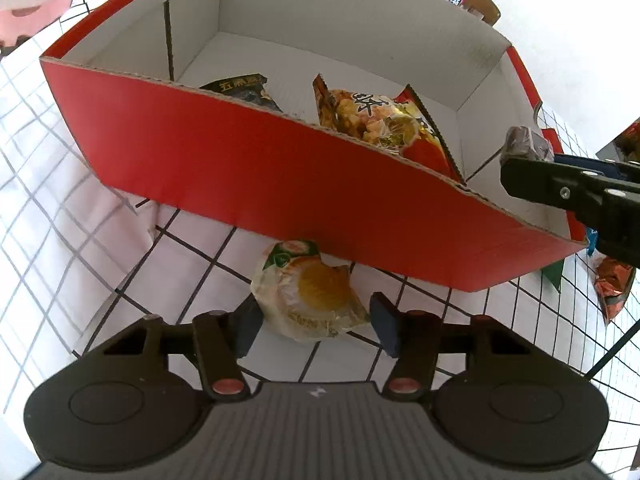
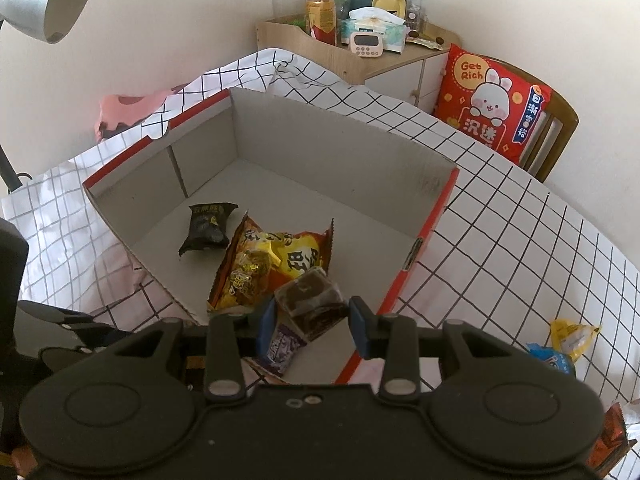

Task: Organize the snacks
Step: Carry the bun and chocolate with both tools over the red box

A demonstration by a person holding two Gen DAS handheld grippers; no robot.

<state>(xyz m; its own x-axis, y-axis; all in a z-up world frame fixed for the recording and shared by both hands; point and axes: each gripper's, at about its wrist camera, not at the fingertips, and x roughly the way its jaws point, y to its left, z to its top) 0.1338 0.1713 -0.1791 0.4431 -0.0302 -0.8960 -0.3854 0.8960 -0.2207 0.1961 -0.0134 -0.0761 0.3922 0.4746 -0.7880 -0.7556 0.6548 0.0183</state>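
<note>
Checked cloth covers the worktop; at lower centre of the left view a puffy, light cake packet lies before the red box, left claw apart astride it; pinch its middle gently; right view, lower centre: right claw clamps a soft brown snack above the box's near corner.

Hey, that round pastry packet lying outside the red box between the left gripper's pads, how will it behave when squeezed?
The pastry packet will probably crinkle and slip, since its clear wrapper looks glossy. The round cake inside may crush or crumble under a hard pinch. It looks flat, so it likely won't roll.
</note>
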